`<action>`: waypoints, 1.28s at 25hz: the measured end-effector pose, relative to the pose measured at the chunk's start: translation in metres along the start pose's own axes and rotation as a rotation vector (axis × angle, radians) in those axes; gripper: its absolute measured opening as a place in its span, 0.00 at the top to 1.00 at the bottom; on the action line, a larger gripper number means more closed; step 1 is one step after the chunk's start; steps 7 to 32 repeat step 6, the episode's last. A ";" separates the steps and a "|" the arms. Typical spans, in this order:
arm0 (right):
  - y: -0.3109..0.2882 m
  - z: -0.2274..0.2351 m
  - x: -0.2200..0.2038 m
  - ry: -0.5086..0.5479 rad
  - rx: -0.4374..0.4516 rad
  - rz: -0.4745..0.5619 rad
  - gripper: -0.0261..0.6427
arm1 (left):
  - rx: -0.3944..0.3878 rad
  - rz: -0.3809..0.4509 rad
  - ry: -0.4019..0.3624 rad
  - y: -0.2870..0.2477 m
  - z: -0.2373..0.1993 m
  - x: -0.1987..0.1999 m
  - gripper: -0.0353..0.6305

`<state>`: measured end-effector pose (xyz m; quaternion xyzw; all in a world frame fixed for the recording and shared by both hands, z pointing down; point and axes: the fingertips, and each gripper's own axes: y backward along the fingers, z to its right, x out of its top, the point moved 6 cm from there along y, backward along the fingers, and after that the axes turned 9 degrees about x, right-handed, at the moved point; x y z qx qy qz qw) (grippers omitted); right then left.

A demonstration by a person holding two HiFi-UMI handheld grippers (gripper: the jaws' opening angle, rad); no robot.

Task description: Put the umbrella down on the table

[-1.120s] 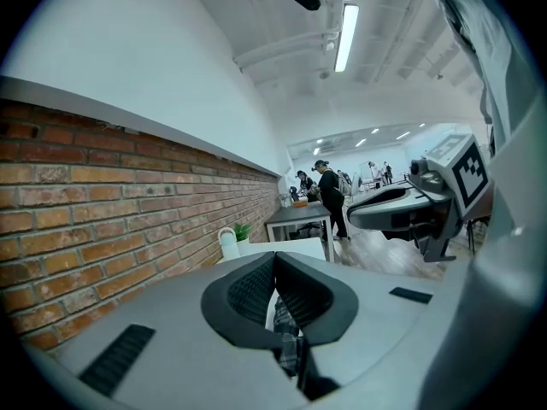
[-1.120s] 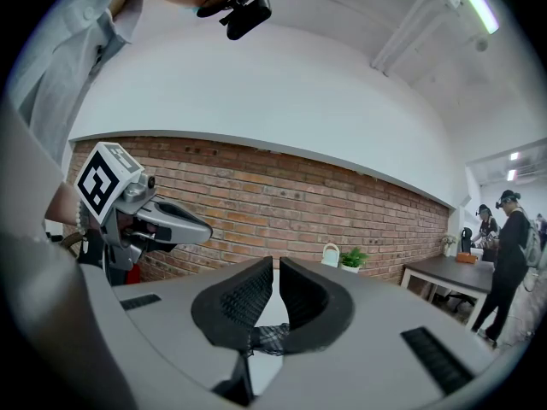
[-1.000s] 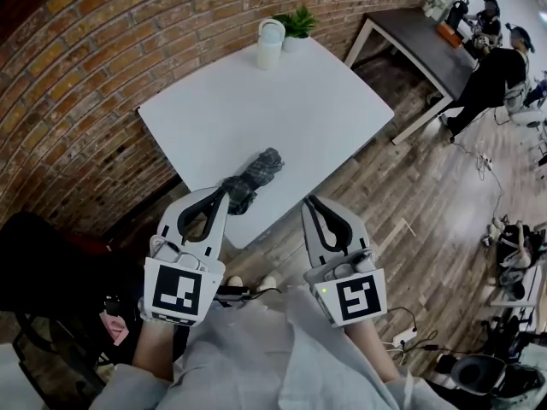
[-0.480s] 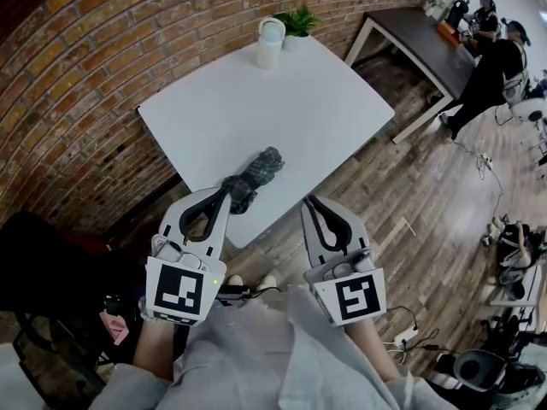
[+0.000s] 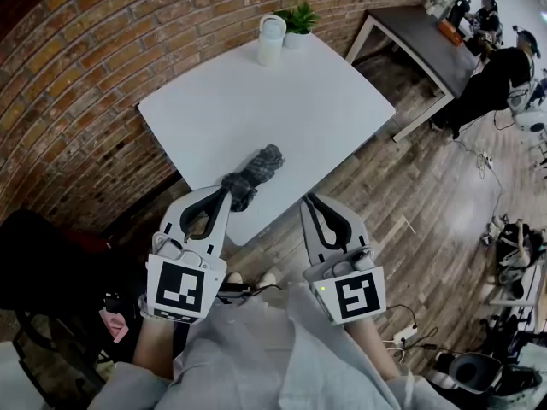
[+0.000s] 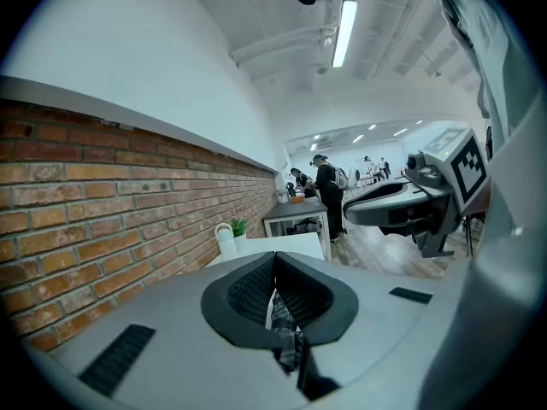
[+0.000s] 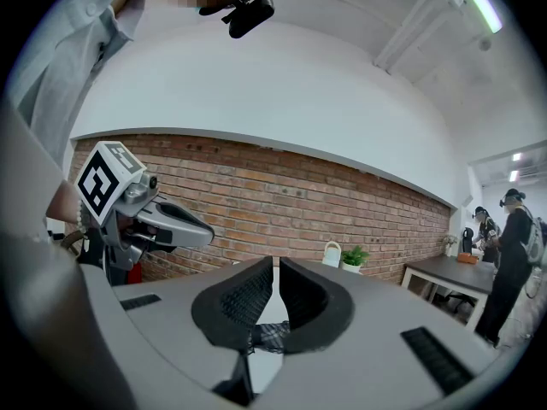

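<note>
And there it was: the folded plaid umbrella (image 5: pixel 254 171) lay flat on the white table (image 5: pixel 282 101), close to the near corner, its length angled away toward the middle of the top. The left gripper (image 5: pixel 224 192) sat right at the umbrella's near, darker end, jaws drawn fully together, tips meeting. In the left gripper view a strip of plaid fabric showed in the slot just behind those tips, but whether the pads actually pinched it could not be made out.

The right gripper (image 5: pixel 311 200) hovered apart from the umbrella, off the table's near edge and over the wooden floor (image 5: pixel 427 203). Its jaws were closed to a hairline slit with nothing in it. Through that slit the right gripper view caught a patch of white tabletop and a bit of the plaid beyond.

At the far corner stood a white jug (image 5: pixel 271 41) with a small potted plant (image 5: pixel 297 20) just beside it, both hard by the brick wall (image 5: pixel 77 84) and well apart from the umbrella.
</note>
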<state>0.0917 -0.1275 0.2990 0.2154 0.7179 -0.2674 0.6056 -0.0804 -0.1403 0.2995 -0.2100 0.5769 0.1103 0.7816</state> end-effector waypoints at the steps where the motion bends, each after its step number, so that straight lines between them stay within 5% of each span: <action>1: 0.000 0.000 0.000 0.000 0.000 0.000 0.88 | 0.000 -0.001 0.000 0.000 0.000 0.000 0.92; 32: -0.001 -0.002 0.001 0.004 0.000 0.006 0.88 | 0.001 -0.006 -0.002 0.001 -0.002 -0.001 0.92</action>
